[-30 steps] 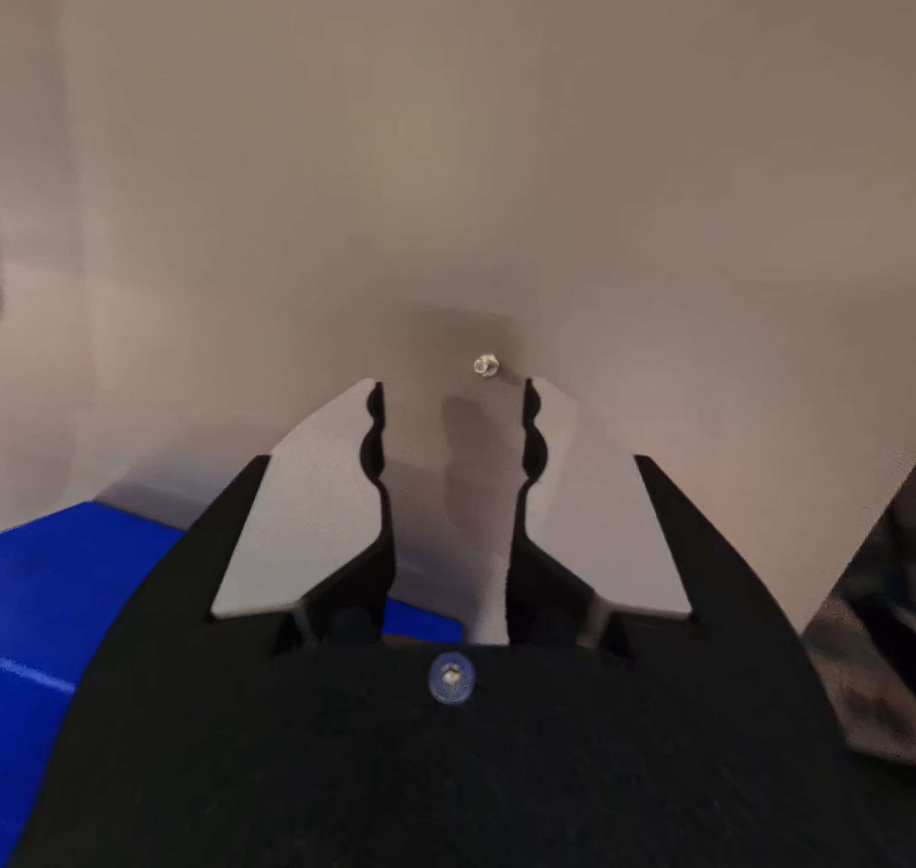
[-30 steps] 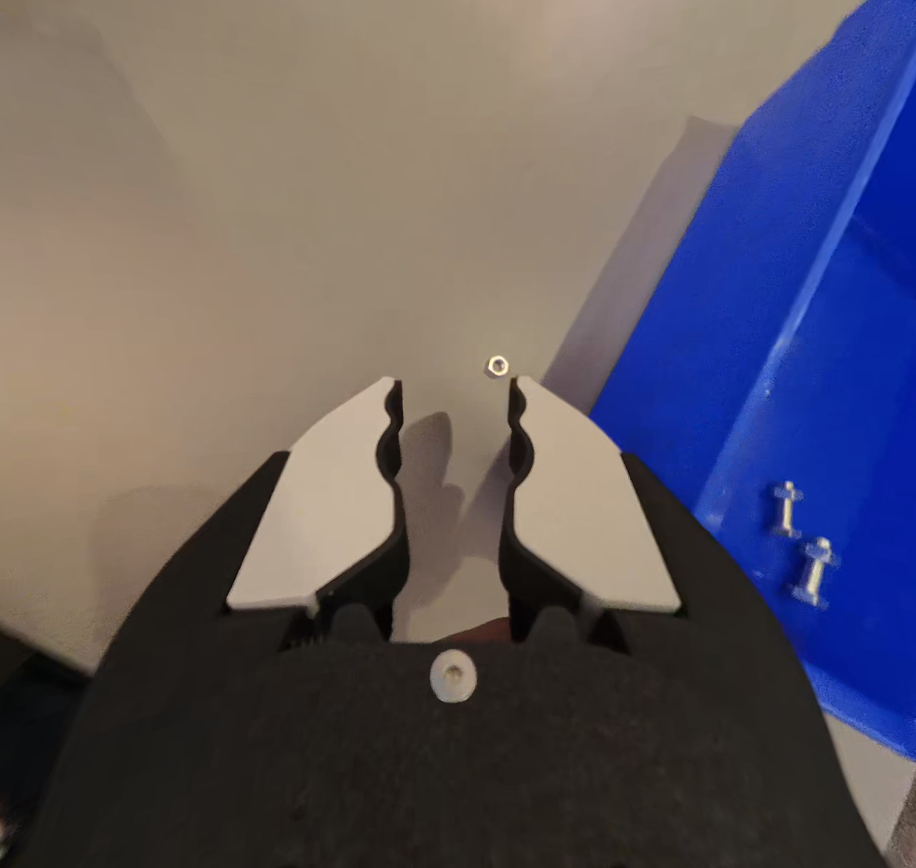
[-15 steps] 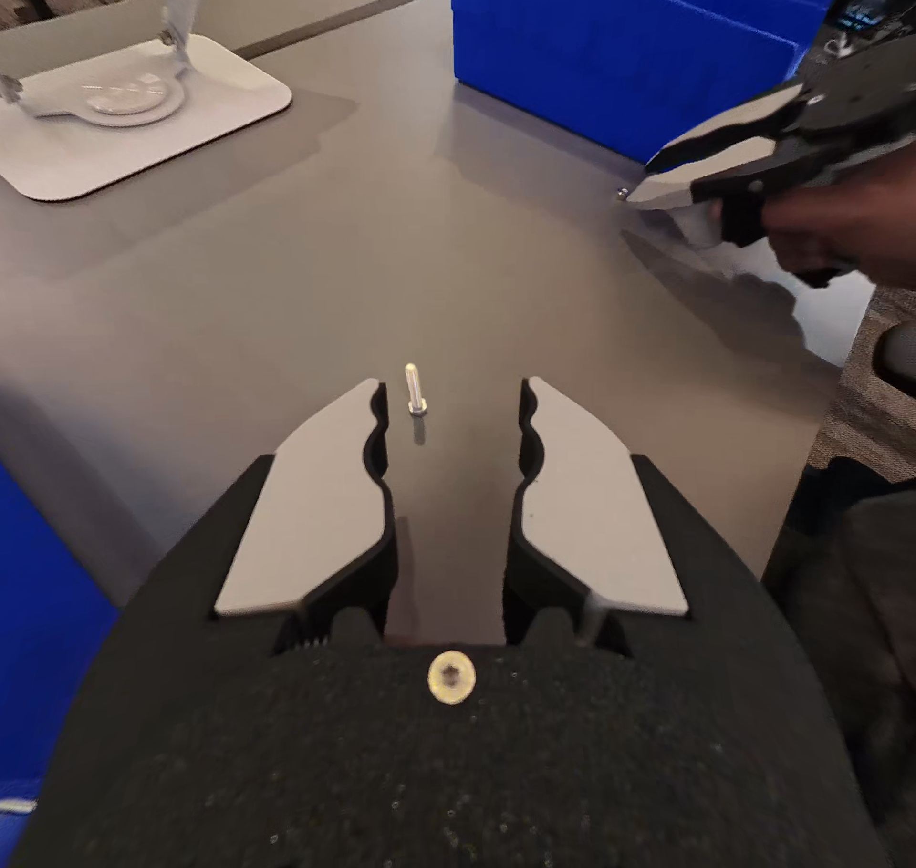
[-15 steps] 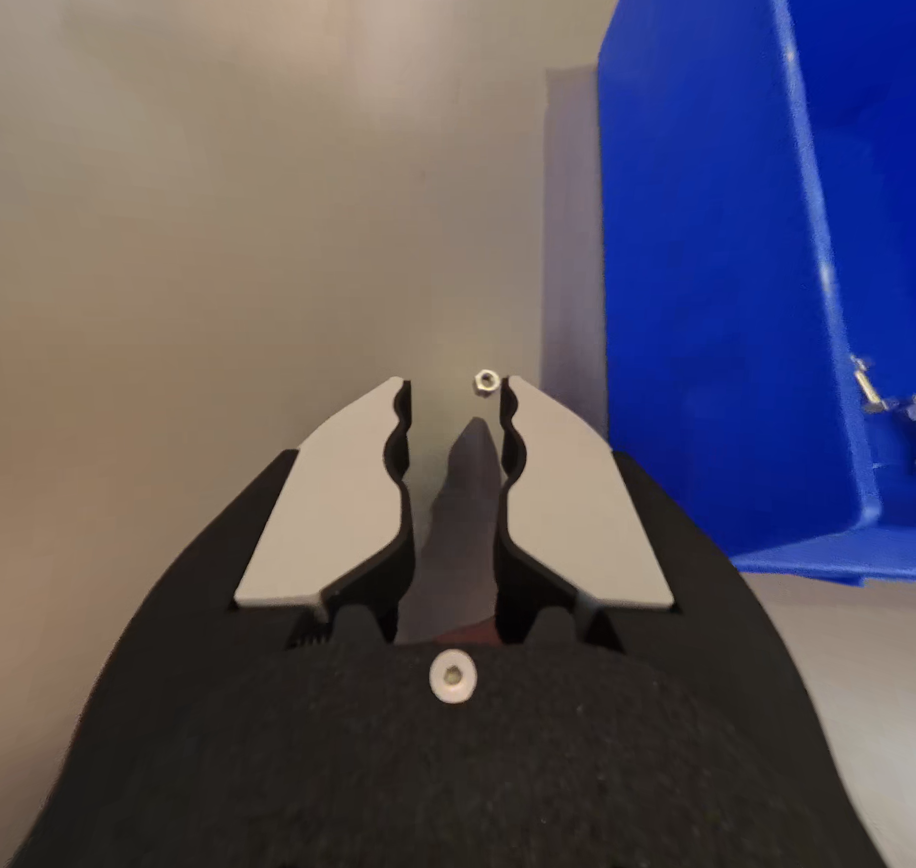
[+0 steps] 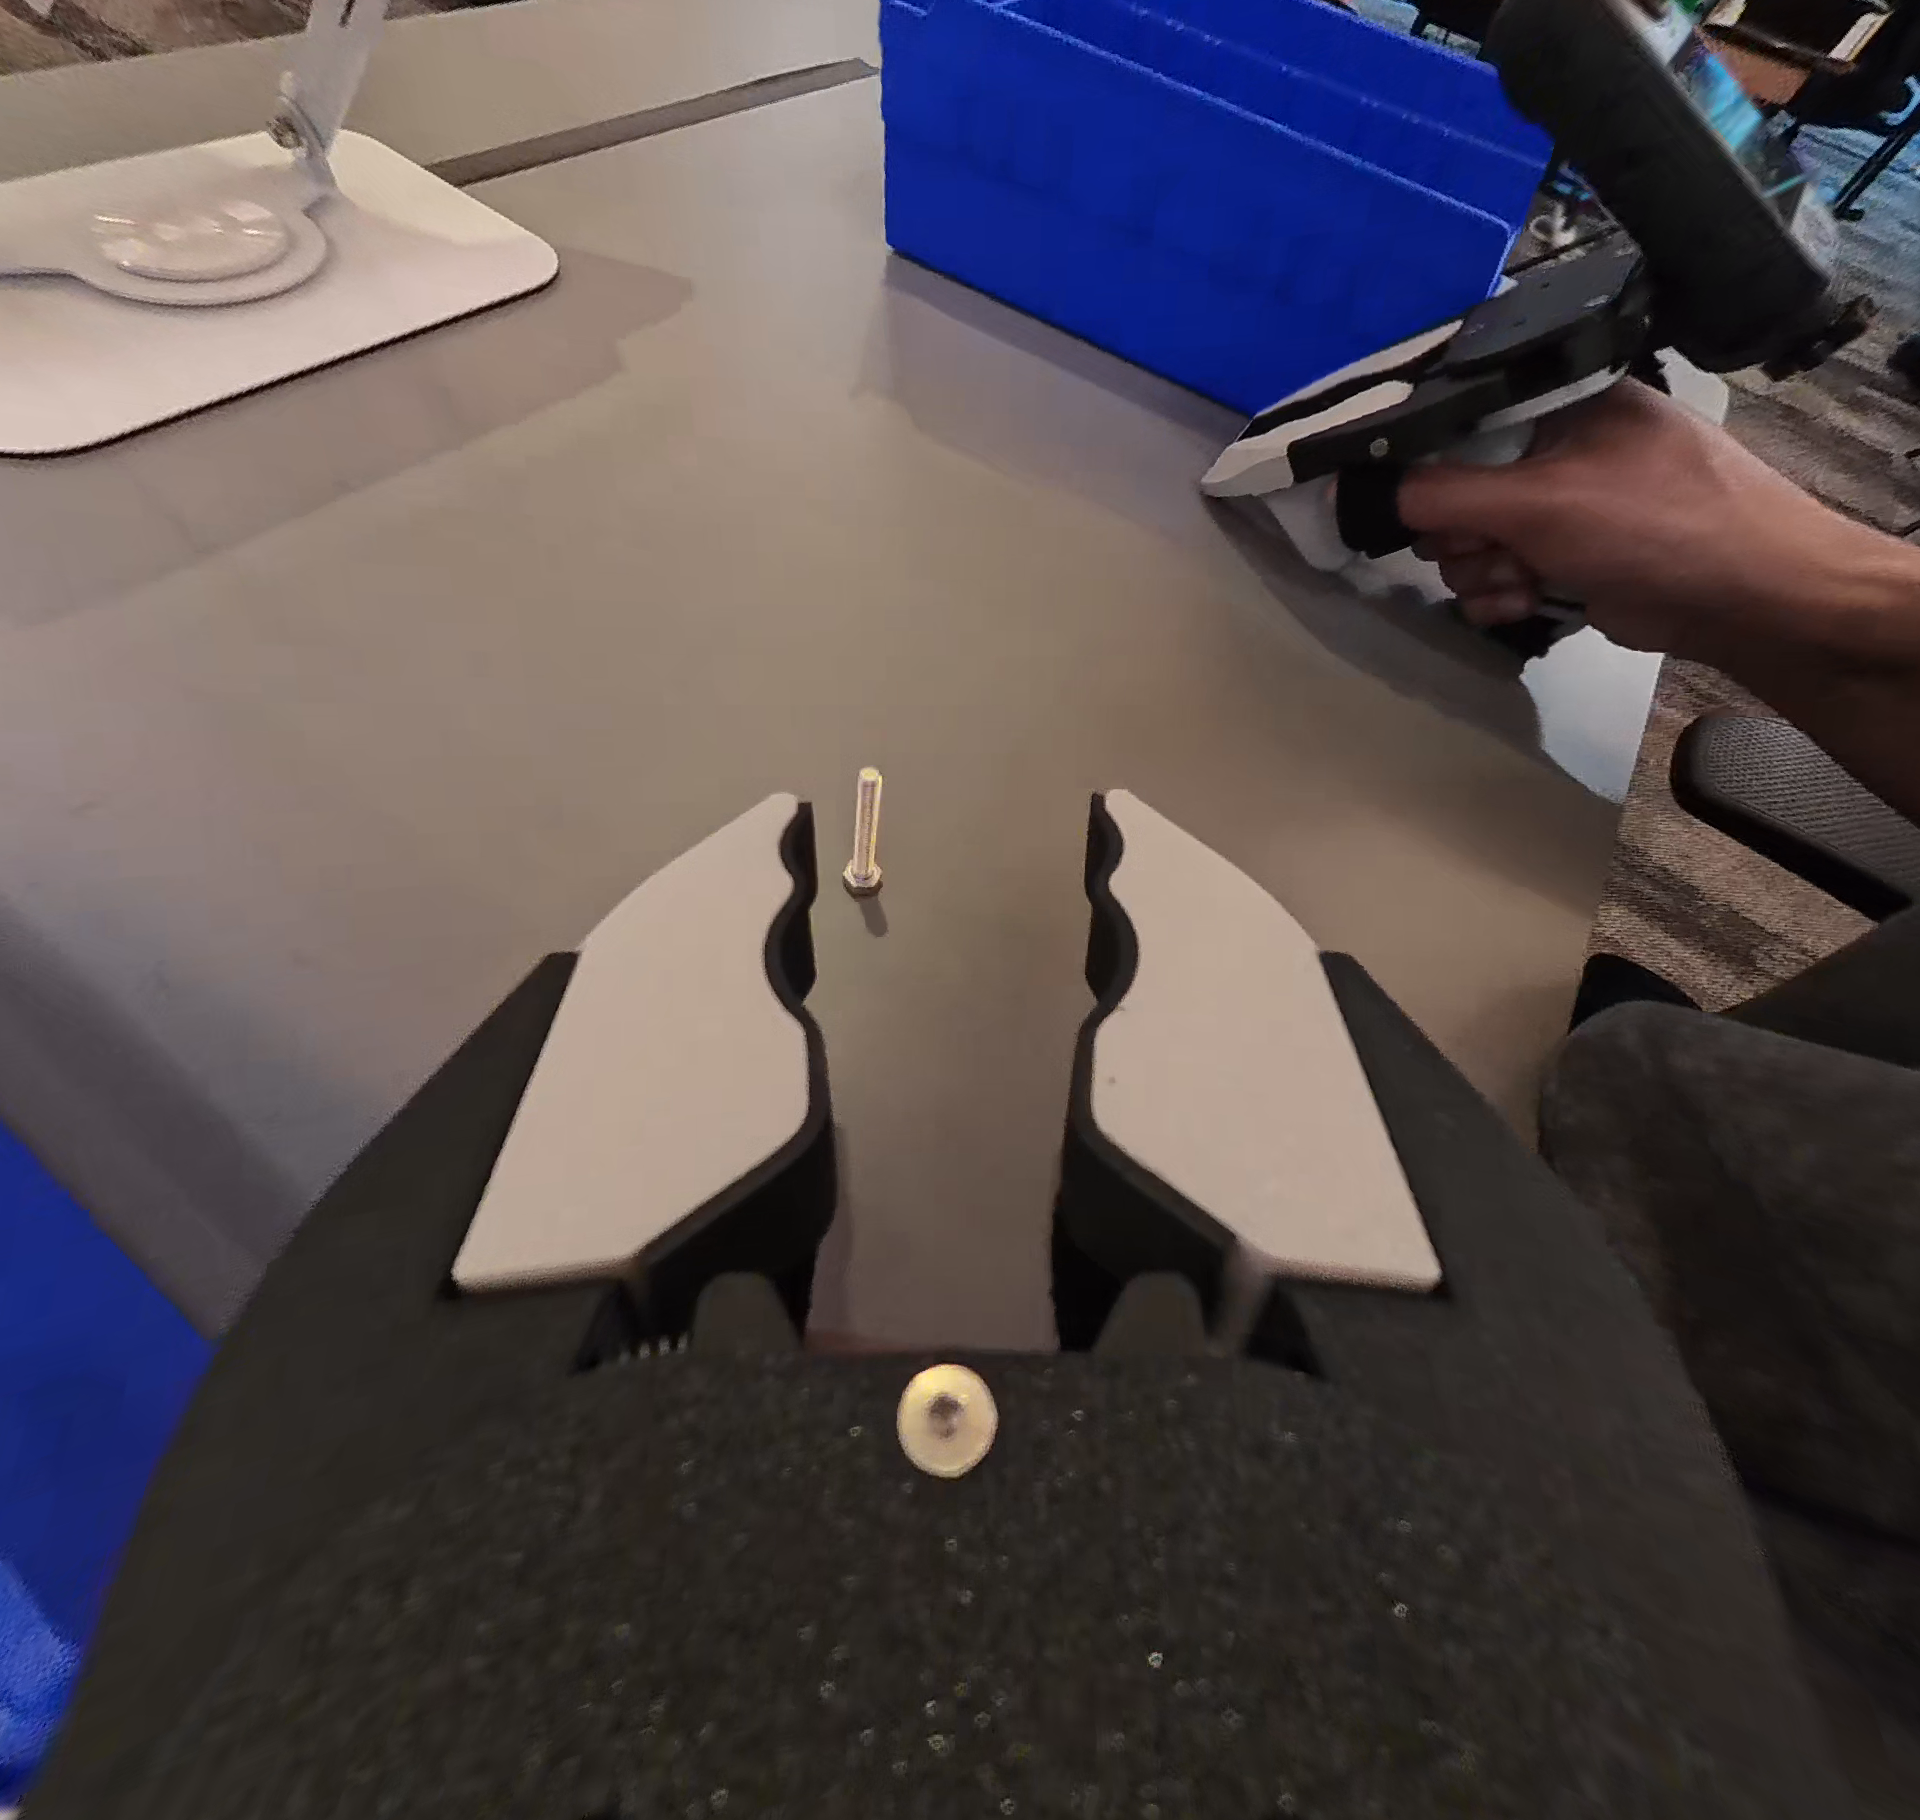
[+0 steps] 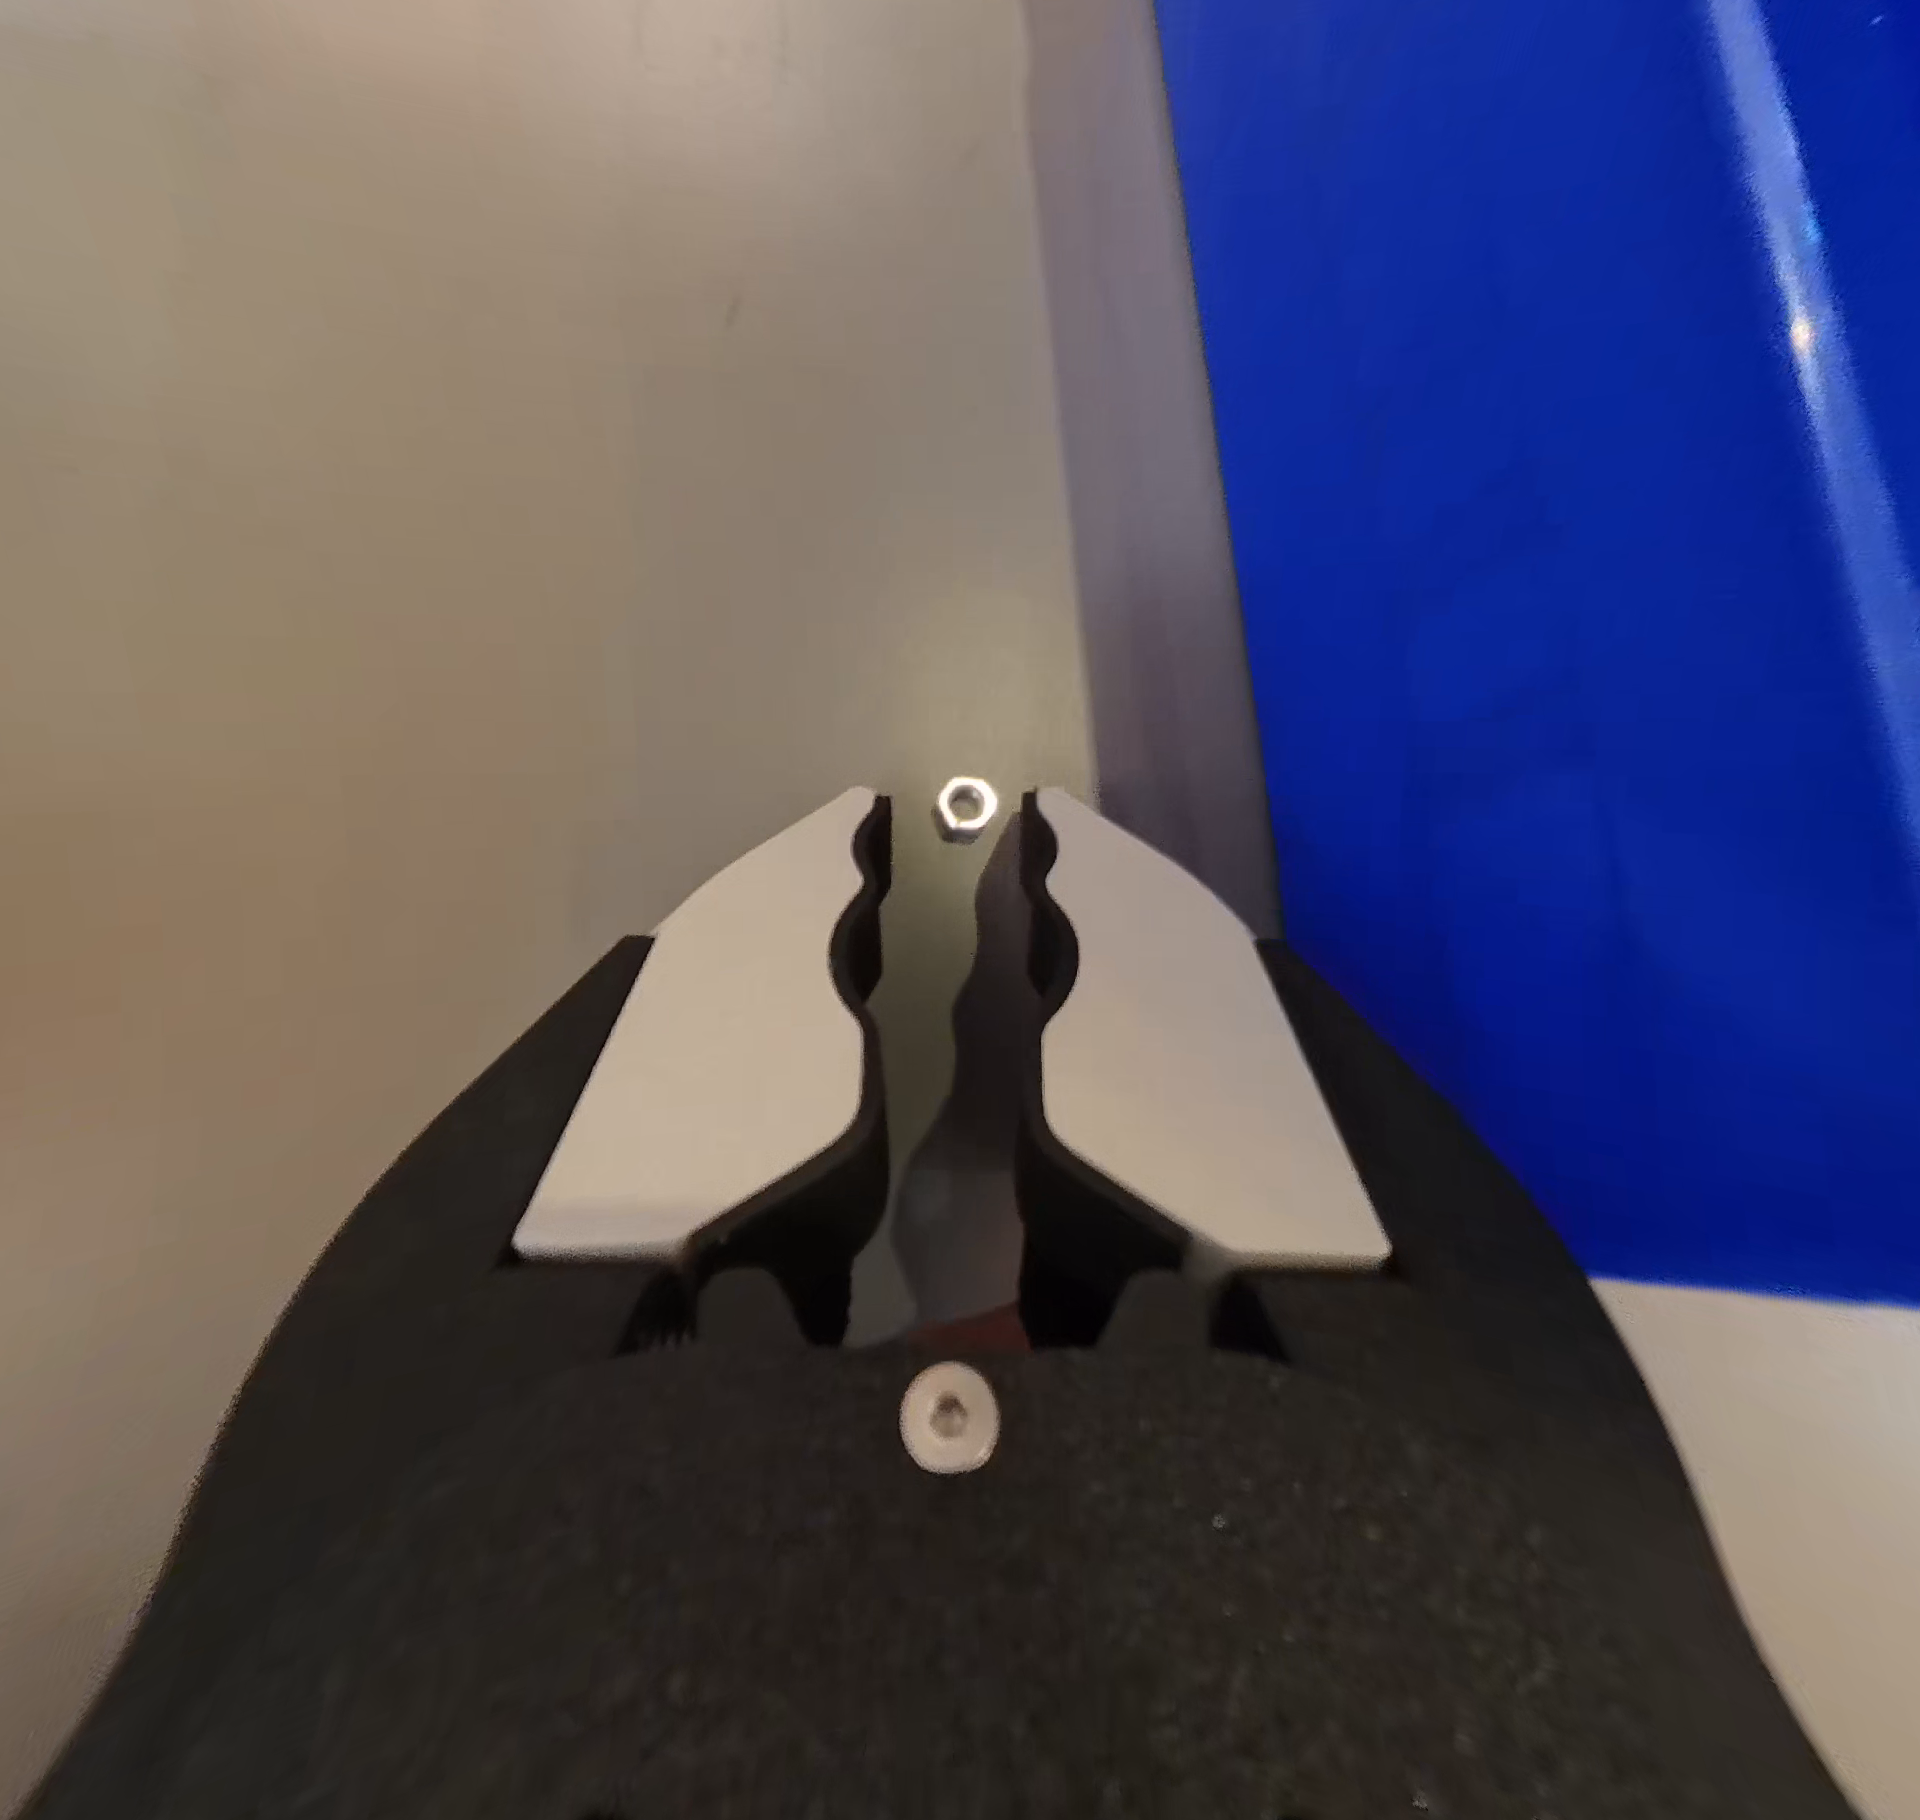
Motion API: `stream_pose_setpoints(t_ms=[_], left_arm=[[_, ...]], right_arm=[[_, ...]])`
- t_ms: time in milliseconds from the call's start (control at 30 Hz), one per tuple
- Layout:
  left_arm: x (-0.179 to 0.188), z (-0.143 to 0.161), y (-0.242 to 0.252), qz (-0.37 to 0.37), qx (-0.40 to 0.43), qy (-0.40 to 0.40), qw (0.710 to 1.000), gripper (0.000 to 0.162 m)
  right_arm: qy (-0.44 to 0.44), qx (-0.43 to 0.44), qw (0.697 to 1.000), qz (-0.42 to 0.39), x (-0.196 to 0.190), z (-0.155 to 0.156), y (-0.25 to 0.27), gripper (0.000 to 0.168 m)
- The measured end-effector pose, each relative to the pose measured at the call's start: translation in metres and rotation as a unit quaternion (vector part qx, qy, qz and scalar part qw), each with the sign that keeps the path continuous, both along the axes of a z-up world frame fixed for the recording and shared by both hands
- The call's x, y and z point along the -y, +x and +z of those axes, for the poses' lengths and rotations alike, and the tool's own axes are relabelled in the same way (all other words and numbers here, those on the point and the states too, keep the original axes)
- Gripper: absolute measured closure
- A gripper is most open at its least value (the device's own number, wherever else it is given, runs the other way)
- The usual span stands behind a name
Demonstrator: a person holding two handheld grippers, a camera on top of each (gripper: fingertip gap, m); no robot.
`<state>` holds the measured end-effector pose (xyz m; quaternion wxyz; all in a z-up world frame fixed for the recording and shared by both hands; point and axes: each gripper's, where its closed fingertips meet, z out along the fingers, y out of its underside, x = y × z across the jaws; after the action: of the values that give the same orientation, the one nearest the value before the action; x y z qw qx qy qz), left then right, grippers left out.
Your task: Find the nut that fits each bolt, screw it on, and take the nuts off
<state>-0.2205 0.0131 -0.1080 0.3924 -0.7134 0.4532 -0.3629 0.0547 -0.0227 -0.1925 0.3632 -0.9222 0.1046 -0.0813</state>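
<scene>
A small silver bolt stands head-down on the grey table, just inside my left gripper's left fingertip. My left gripper is open and empty, low over the table. A small silver nut lies flat on the table between the tips of my right gripper, which is partly closed around it without touching. The right gripper also shows in the left wrist view, held by a hand near the blue bin.
The blue bin's wall stands close on the right of my right gripper. A white stand base sits at the far left. Another blue bin's corner is at the lower left. A black chair is beyond the table's right edge. The left gripper's tips are roughly 30 cm from the right gripper's.
My left gripper swung away from the nut and now faces the standing bolt. My right gripper came closer to the nut and its jaws narrowed around it.
</scene>
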Motion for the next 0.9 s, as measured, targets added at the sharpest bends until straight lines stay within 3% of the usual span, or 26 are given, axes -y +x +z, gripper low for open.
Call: stream_pose_setpoints(t_ms=[233, 467, 700, 900], left_arm=[[0.002, 0.001, 0.002, -0.008, 0.006, -0.005, 1.000, 0.113], [-0.001, 0.000, 0.000, 0.001, -0.003, -0.006, 1.000, 0.113], [-0.008, -0.027, -0.010, 0.023, -0.087, 0.000, 0.996, 0.112], [-0.012, -0.043, -0.012, 0.038, -0.137, 0.029, 0.989, 0.113]], right_arm=[[0.008, -0.044, 0.999, 0.017, -0.001, -0.001, -0.005, 0.157], [0.034, -0.037, 0.997, 0.065, -0.006, 0.008, -0.020, 0.158], [0.086, -0.057, 0.947, 0.304, -0.021, 0.047, -0.129, 0.158], [0.030, -0.047, 0.887, 0.459, -0.055, 0.032, -0.194, 0.158]])
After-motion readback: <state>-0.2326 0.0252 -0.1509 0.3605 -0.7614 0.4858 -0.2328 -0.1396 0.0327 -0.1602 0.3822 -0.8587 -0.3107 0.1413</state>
